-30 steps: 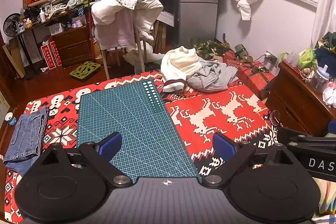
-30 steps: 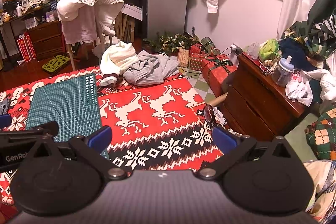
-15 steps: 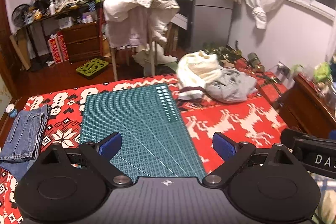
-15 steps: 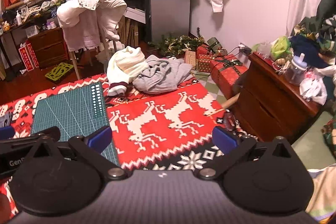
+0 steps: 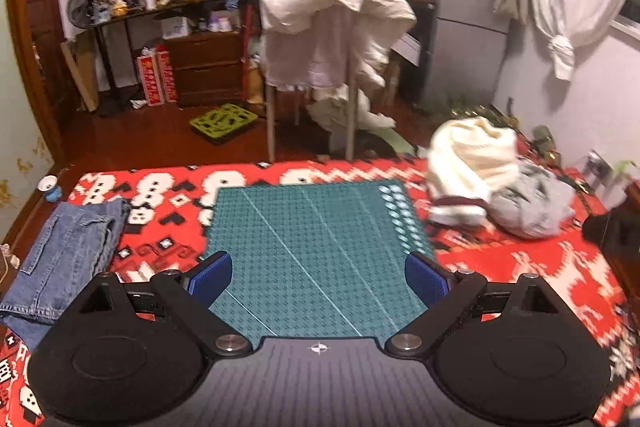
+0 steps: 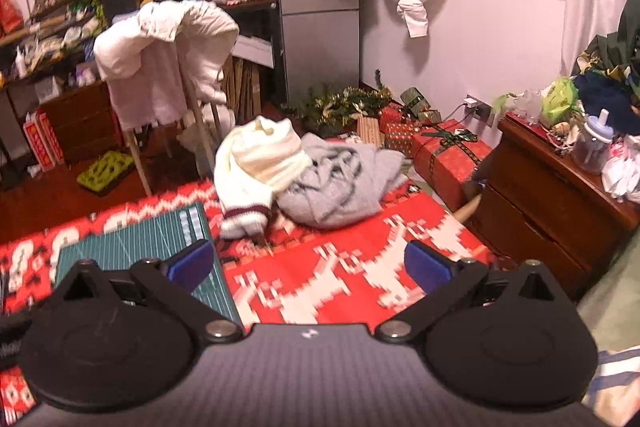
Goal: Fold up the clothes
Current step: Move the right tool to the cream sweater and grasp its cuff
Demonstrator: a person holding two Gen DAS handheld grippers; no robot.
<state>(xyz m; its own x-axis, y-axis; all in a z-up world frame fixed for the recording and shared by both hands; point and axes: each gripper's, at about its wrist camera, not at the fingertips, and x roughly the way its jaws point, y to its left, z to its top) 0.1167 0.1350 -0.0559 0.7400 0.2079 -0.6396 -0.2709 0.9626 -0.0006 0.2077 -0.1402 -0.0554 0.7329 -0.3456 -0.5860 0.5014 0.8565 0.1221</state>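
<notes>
At the near edge: left gripper [image 5: 318, 279] and right gripper [image 6: 308, 265], both spread wide and empty above the green cutting mat [image 5: 316, 247]. Beyond, at the blanket's [image 6: 340, 267] far end: cream sweater [image 6: 260, 163] heaped against grey garment [image 6: 340, 187]. Both probably soft, light and limp; best pinched at the ribbed hem or shoulders.

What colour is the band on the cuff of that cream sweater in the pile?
Dark maroon, a narrow stripe on the cream sweater; it shows best in the right wrist view.
</notes>
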